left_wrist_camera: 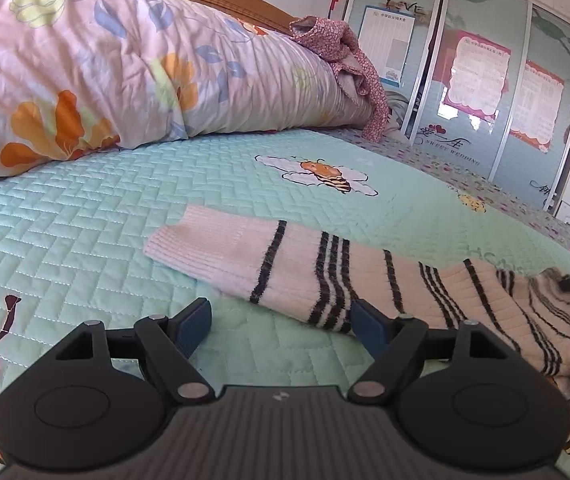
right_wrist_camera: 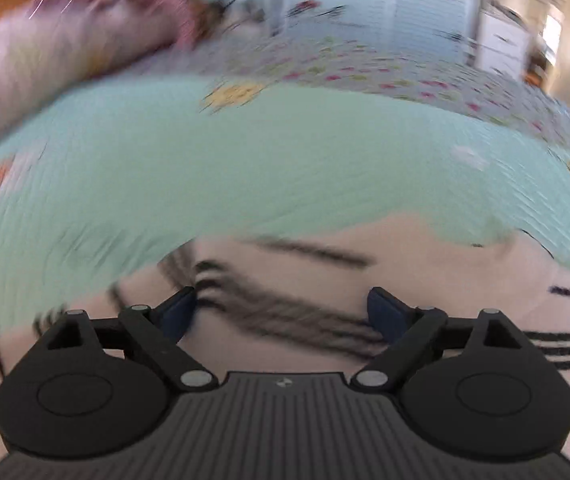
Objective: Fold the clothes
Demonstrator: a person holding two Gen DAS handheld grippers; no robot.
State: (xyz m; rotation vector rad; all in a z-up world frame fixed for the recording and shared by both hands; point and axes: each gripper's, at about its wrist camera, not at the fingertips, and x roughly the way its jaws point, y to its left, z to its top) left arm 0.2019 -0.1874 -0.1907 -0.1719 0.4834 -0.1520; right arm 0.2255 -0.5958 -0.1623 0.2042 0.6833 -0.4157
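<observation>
A mint quilted bed (left_wrist_camera: 125, 208) carries a striped sweater (left_wrist_camera: 325, 276) and a floral duvet (left_wrist_camera: 105, 64).

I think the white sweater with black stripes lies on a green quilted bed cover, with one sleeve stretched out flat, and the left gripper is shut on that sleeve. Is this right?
Not quite. The left gripper is open and holds nothing; the left wrist view shows its jaws apart, with bare bed cover between them. The rest is right: the sweater lies on the green quilted cover, its sleeve stretched out flat.

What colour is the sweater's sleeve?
The sleeve is white with black stripes, clearest in the left wrist view.
</observation>
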